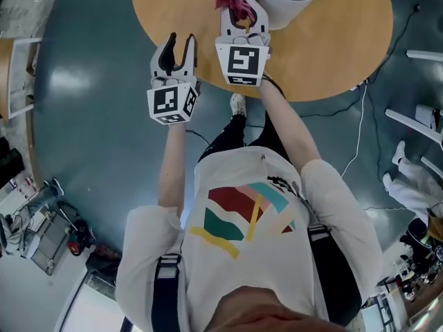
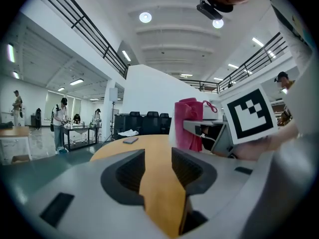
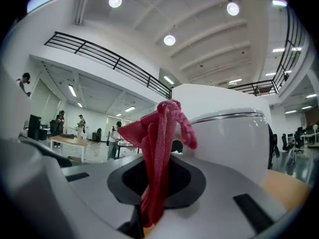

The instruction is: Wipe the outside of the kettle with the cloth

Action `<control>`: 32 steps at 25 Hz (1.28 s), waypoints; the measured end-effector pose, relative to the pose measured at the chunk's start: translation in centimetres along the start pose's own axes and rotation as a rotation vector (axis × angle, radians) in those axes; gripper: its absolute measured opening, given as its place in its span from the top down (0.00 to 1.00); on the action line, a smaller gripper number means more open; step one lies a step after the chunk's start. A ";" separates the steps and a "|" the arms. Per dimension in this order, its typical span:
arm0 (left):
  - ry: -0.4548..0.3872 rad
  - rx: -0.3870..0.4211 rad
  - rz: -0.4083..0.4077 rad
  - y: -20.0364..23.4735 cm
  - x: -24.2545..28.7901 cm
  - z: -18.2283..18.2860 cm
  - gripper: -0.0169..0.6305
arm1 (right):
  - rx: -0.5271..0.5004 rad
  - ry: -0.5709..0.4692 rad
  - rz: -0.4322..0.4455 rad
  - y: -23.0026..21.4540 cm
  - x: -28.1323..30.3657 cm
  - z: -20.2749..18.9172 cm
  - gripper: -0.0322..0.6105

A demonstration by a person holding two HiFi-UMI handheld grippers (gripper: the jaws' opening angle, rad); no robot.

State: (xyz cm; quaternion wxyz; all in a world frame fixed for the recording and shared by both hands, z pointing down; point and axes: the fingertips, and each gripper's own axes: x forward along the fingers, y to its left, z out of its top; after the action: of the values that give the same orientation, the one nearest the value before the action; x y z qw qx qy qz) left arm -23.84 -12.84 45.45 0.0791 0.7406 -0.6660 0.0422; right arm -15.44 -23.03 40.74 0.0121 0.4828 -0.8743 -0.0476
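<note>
The right tongs are shut on a bunched pink-red terry cloth. They pinch it low, so a loose tuft stands up past the tips and gives a soft pad to press on a surface instead of bare plastic. The rounded white kettle with a silver band under its lid stands on the round pale-wood desk, just beside the cloth on its right; whether the two touch I cannot tell. The cloth seems poised at the kettle's wall, so the wiping looks about to begin or barely begun. The left tongs are wide apart with nothing between them, only the desk showing through the gap. They hang to the left by the desk's rim, apart from the kettle, probably free to steady it if the rubbing makes it slide
</note>
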 end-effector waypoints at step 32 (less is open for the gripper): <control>0.012 0.049 -0.055 -1.8 -0.4 1.7 0.67 | 0.063 0.061 -0.247 -2.8 -3.3 1.5 0.89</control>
State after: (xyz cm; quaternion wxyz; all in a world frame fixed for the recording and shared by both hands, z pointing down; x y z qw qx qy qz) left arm -22.12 -12.58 43.64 0.0660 0.7602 -0.6435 0.0610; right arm -11.41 -21.65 39.03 0.0176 0.5882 -0.8085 -0.0064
